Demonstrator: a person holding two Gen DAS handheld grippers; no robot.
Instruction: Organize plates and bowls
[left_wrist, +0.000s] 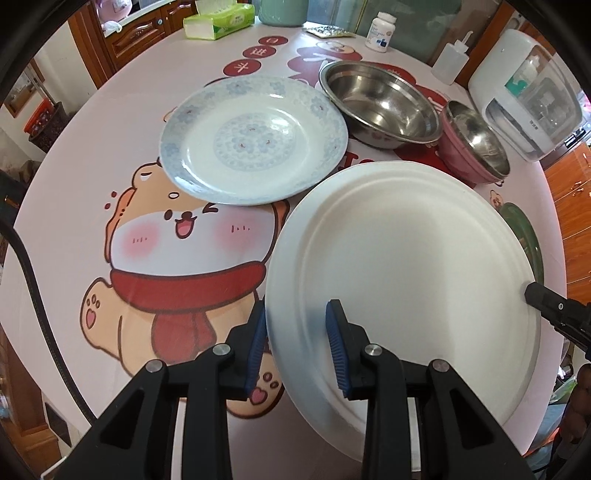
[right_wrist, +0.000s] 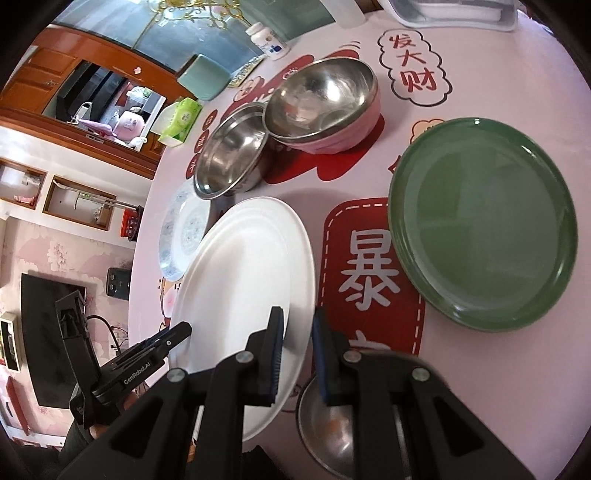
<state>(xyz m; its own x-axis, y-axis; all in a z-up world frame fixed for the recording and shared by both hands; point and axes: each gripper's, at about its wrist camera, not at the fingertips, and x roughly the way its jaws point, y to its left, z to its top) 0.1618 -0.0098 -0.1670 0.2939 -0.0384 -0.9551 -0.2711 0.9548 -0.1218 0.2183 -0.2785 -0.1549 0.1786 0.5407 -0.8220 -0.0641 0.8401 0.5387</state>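
Both grippers, left gripper (left_wrist: 295, 345) and right gripper (right_wrist: 297, 354), have jaws part-open straddling the white paper plate (left_wrist: 402, 258) rim, lower frame. Squeeze evenly, lift level, I'd say.

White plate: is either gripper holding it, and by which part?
The left gripper straddles the white plate at its near rim, fingers above and below. The right gripper straddles the opposite edge. Whether either is clamped cannot be told.

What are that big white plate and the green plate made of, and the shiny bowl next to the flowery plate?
White plate: probably molded paper pulp or foam; matte, no glare, pressed rim ridges.
Green plate: likely glazed ceramic, possibly melamine; smooth with soft reflections.
Shiny bowl: stainless steel; mirror-like, brushed grey interior.
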